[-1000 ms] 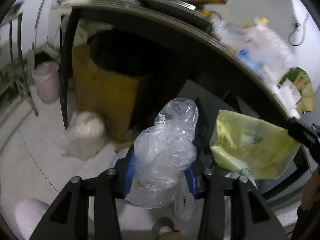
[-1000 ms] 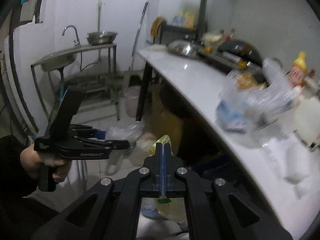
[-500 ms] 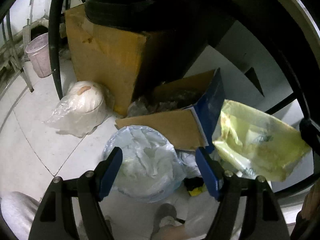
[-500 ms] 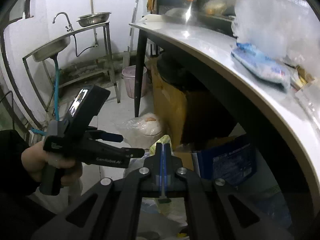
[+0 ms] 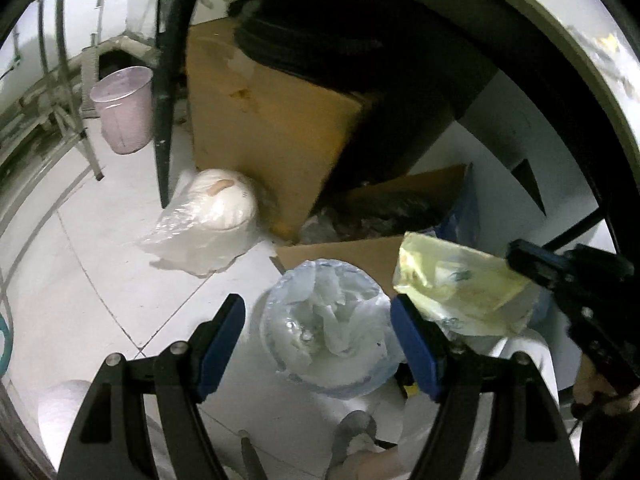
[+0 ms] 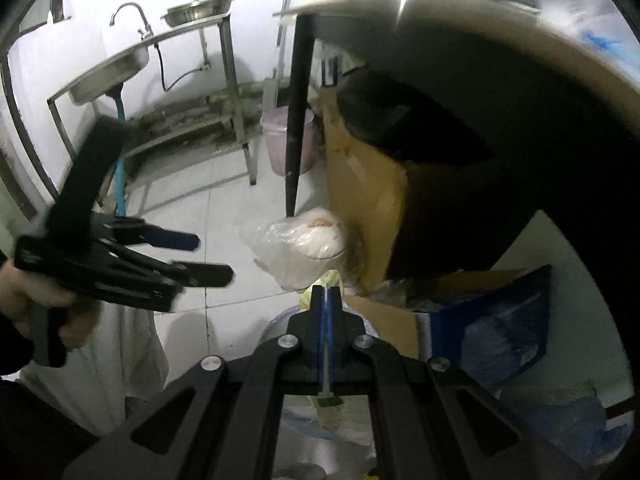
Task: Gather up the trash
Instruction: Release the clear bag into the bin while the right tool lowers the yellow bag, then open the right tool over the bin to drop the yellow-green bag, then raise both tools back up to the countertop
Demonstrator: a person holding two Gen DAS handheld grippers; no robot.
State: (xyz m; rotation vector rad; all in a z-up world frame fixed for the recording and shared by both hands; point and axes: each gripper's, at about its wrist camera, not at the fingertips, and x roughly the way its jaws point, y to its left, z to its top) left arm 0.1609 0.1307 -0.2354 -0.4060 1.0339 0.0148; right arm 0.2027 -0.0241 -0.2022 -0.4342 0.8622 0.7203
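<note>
My left gripper [image 5: 318, 308] hangs open over a bin lined with a clear bag [image 5: 280, 344]; a crumpled clear plastic bag [image 5: 336, 316] lies inside, below the blue pads [image 5: 412, 340], which touch nothing. The same gripper [image 6: 212, 258] shows at the left of the right wrist view, in a person's hand. My right gripper [image 6: 328, 292] is shut on a yellow plastic wrapper [image 6: 326, 278]. In the left wrist view that wrapper [image 5: 452, 284] hangs from the right gripper [image 5: 516, 254], just right of the bin.
Under the counter [image 6: 520, 40] stand a big cardboard box [image 5: 272, 120] and an open blue-sided carton [image 6: 492, 320]. A bagged white item [image 5: 212, 216] lies on the tiled floor by a black table leg [image 5: 164, 100]. Further back are a pink bucket [image 5: 124, 108] and a steel sink stand [image 6: 132, 64].
My left gripper has opened and let go of the clear plastic bag, which now lies in the bin. Both grippers have dropped below the counter; the right one still grips the yellow wrapper.
</note>
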